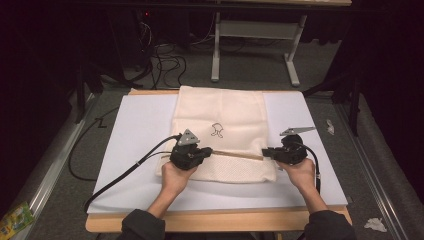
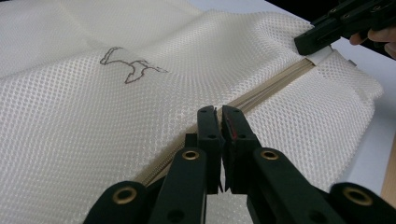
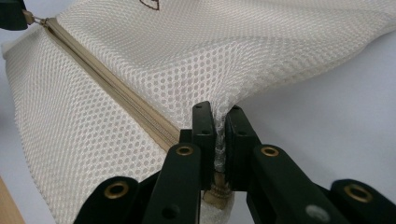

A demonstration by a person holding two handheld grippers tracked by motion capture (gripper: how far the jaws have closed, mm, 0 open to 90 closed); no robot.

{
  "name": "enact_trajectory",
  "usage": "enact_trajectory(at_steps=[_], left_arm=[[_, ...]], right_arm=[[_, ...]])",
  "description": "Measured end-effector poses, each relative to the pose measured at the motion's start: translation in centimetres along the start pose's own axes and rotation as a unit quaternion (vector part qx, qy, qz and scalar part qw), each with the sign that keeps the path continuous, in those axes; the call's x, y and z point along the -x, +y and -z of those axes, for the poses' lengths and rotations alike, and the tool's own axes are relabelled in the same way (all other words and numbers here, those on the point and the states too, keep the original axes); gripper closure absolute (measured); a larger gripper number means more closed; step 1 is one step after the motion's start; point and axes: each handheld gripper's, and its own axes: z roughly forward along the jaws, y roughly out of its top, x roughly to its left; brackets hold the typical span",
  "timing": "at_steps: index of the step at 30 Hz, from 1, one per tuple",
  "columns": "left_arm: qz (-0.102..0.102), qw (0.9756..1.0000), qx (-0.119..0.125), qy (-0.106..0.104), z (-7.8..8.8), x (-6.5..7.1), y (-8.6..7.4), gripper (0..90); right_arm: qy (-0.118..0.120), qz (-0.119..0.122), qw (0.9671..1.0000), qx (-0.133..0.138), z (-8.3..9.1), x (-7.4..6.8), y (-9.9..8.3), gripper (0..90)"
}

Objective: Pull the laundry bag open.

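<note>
Both tools (image 1: pixel 209 152) (image 1: pixel 266 152) clamped on mesh bag's (image 1: pixel 220 112) zipper (image 1: pixel 237 154) ends, bare white mat (image 1: pixel 135 130) around.

A dim lab or workshop recording space. A wooden table (image 1: pixel 220 222) topped with a white board (image 1: pixel 135 130) stands on grey carpet (image 1: pixel 250 65). Black cables (image 1: pixel 167 62) trail on the far floor, beside a grey metal desk frame (image 1: pixel 292 65).

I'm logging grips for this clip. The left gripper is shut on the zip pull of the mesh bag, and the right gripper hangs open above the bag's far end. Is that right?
Not quite. The right gripper is not open above the bag: in the right gripper view its jaws are shut on the mesh bag at the zip's end. The left gripper is shut on the zip pull, as you say.
</note>
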Motion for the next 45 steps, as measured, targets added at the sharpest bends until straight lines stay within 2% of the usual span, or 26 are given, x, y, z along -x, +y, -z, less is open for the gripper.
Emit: enact_trajectory(at_steps=[3,16,30,45], left_arm=[[-0.005,1.0,-0.003,0.002,0.2,-0.1,0.0,87.1],[0.01,0.9999,0.004,0.011,0.9,-0.8,-0.4,87.0],[0.016,0.9994,0.012,0.028,2.2,-1.9,-1.0,87.0],[0.017,0.9994,0.016,0.024,2.3,-2.1,-1.3,87.1]], right_arm=[[0.002,0.002,1.0,0.002,-0.1,-0.1,0.1,86.1],[-0.009,0.007,0.9999,-0.001,0.1,0.0,0.2,86.0],[-0.022,0.008,0.9997,0.0,0.3,0.0,0.3,86.0],[-0.026,0.014,0.9996,0.0,0.4,-0.2,0.5,86.0]])
